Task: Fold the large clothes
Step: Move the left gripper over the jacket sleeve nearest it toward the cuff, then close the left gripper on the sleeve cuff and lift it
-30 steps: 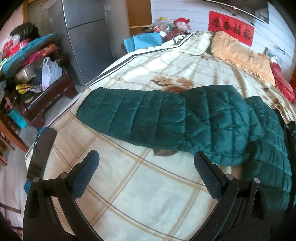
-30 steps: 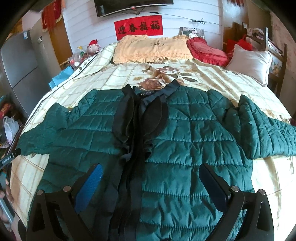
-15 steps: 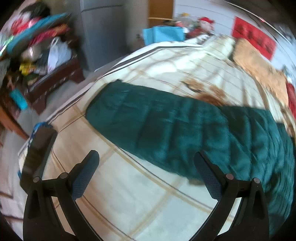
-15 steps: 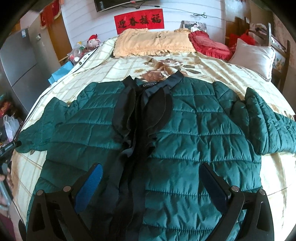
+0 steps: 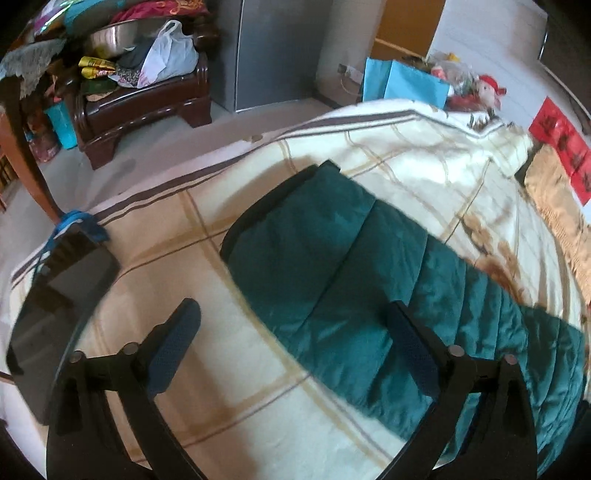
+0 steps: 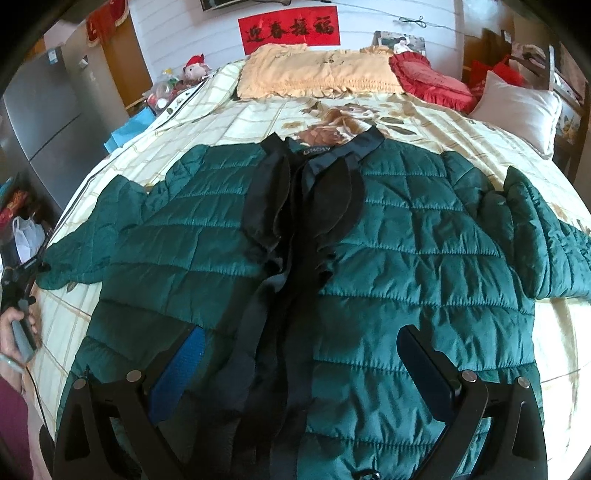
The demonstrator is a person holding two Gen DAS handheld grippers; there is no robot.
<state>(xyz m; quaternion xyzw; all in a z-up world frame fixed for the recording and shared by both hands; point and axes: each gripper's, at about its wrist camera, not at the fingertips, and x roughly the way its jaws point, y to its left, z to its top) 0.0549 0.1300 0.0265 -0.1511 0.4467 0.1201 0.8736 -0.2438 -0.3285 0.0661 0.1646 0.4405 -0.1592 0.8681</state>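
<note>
A red banner [image 6: 289, 31] with black Chinese characters is hanging on the white wall above the head of the bed; the characters look like a spring greeting, though they are too small to be sure of each one. A short pale word is showing on the dark inner collar band of the green quilted jacket [image 6: 406, 258], too small to be read with certainty.

The left gripper [image 5: 295, 347] is hovering over the bedspread [image 5: 221, 387] with its jaws standing wide apart; they have just been closing a little, and nothing is being pinched. Its right-hand finger [image 5: 413, 354] is overlapping the edge of the jacket sleeve [image 5: 332, 266] in the view, but whether it is touching the fabric cannot be told. The other finger is hanging over bare checked bedding.

The right gripper [image 6: 299, 365] is also standing wide open, poised above the lower front of the jacket, with the dark placket running between its fingers; no pad is pressing on cloth.

The jacket is lying face up in the middle of the bed, spread flat, front open, dark lining and collar flaps showing down the centre. Both sleeves are stretching out to the sides, the one near the left gripper ending in a dark cuff close to the bed edge. A dark phone [image 5: 55, 314] is lying on the corner of the bed beside the left gripper
</note>
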